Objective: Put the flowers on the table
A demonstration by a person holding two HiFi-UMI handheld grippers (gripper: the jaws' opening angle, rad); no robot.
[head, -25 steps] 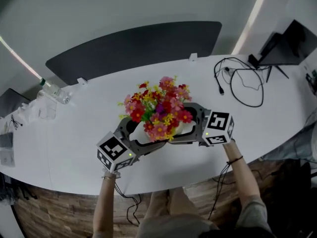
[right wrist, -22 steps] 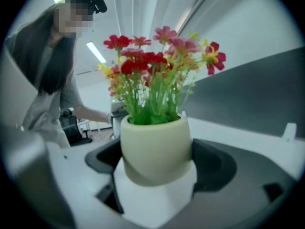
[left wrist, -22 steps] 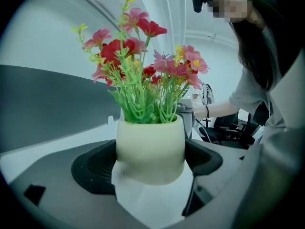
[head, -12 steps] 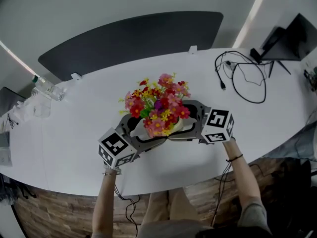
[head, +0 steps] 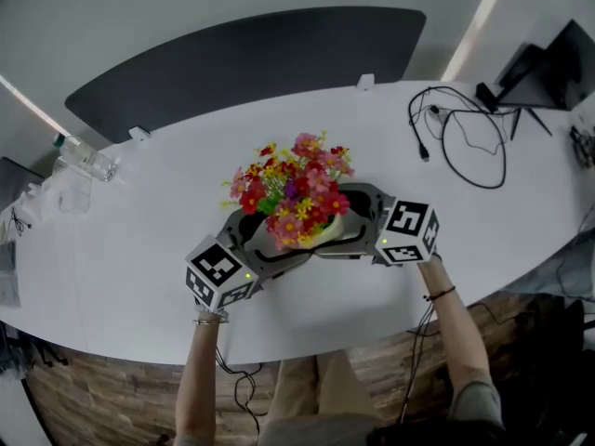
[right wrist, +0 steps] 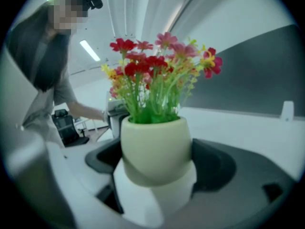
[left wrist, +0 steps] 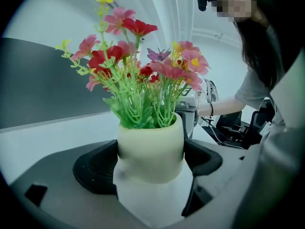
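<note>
A cream pot filled with red, pink and yellow flowers is over the middle of the white table. My left gripper holds it from the left and my right gripper from the right. In the left gripper view the pot sits between the black jaws of the left gripper, pressed on both sides. In the right gripper view the pot is squeezed the same way by the right gripper. Whether the base rests on the table is hidden.
Black cables and a dark stand lie at the back right. A clear plastic bottle lies at the far left. A dark grey panel runs behind the table. The table's front edge is just behind both grippers.
Both grippers and the pot have shifted slightly farther from the table's front edge. Neither grip has changed.
</note>
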